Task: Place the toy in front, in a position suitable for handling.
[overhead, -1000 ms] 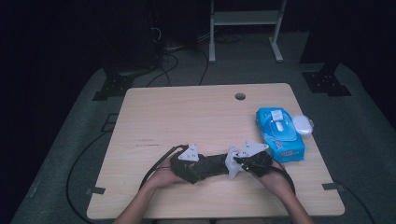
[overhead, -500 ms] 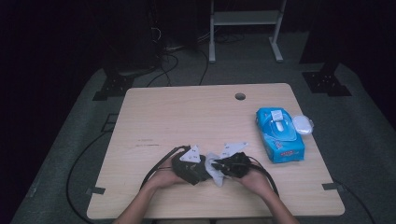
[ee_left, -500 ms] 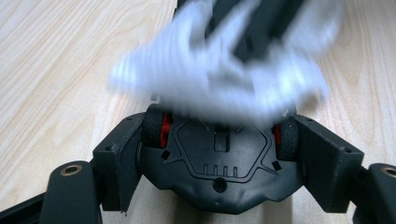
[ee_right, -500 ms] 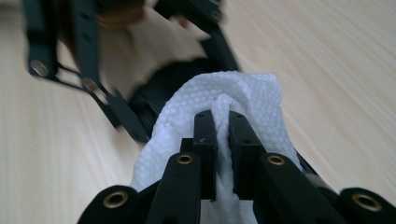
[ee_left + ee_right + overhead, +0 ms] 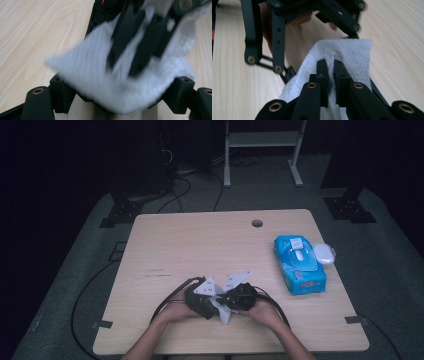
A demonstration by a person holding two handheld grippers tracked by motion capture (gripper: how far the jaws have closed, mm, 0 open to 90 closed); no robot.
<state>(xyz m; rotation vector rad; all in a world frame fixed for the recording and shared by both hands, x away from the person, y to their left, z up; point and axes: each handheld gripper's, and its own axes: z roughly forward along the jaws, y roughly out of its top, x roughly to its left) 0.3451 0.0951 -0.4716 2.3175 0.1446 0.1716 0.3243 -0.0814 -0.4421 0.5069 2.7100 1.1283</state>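
Note:
A white wipe hangs between the two grippers near the table's front edge. My right gripper is shut on a bunched fold of the wipe, its two pads pressed together. My left gripper faces it with its jaws spread wide. The wipe sags across the gap between them, and the right gripper's black fingers reach in from above. In the high view the left gripper and the right gripper meet tip to tip, each held in a hand.
A blue pack of wet wipes lies at the table's right side, with a small white lid next to it. A cable hole sits near the far edge of the wooden table. Cables trail off the front left.
The right gripper has moved left with the wipe, up against the left gripper. The left hand has stayed where it was.

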